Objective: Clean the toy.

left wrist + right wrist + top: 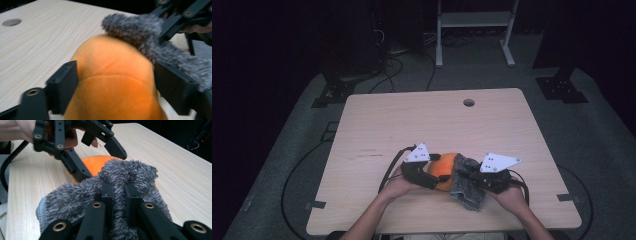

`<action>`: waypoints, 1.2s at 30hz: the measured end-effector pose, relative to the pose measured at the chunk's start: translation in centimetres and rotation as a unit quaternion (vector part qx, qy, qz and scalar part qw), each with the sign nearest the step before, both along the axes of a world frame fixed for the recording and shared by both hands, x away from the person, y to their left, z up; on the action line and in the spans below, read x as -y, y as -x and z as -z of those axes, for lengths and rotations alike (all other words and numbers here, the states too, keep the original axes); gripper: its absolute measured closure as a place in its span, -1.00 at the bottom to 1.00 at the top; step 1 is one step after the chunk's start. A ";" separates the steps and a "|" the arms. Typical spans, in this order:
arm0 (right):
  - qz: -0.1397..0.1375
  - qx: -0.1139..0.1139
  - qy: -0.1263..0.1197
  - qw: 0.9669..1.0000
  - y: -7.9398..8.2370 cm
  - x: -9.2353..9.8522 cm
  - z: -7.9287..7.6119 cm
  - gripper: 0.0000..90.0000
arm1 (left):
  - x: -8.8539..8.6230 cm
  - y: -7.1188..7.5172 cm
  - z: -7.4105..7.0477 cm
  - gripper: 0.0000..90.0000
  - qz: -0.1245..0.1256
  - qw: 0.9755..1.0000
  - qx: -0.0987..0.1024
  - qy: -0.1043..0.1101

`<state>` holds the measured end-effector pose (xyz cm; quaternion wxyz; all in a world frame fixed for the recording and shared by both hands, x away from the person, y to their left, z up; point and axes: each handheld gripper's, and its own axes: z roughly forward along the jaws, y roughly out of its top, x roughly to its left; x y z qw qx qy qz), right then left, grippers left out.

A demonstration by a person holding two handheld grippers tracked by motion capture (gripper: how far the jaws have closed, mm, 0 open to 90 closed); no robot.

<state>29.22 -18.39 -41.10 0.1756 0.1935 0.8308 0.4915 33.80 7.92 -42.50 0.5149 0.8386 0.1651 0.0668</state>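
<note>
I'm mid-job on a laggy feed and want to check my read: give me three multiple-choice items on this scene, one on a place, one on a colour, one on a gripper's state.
1. Where does the orange plush sit?
A. by the table's hole
B. at the near edge, between the two grippers
C. on the floor

2. What colour is the fuzzy cloth?
A. grey
B. red
C. green

3. How is the right gripper?
A. wide open
B. shut on the cloth
C. lying on the table

Answers: 1 B, the high view shows it between the hands; 2 A, its pile is grey; 3 B, the jaws pinch a fold of cloth.
</note>
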 end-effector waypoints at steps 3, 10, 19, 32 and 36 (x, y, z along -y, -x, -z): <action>0.013 -0.013 0.003 1.000 -0.5 1.3 0.7 0.79 | -0.2 0.1 0.1 -0.38 0.004 1.000 0.003 -0.008; 0.044 -0.064 -0.002 0.997 -1.2 4.1 2.4 0.79 | -0.8 0.4 0.6 -0.31 0.024 0.999 0.022 -0.015; 0.013 -0.058 -0.046 0.997 -1.4 2.8 1.8 0.78 | -1.2 0.3 0.9 -0.30 0.025 1.000 0.012 -0.006; 0.008 -0.061 -0.059 0.996 -1.8 2.7 1.4 0.78 | -1.4 -0.2 0.2 -0.61 0.032 0.999 -0.028 0.020; 0.004 -0.066 -0.055 0.996 -1.3 2.8 2.2 0.78 | -1.1 -0.8 0.7 -0.61 0.011 0.998 -0.055 0.011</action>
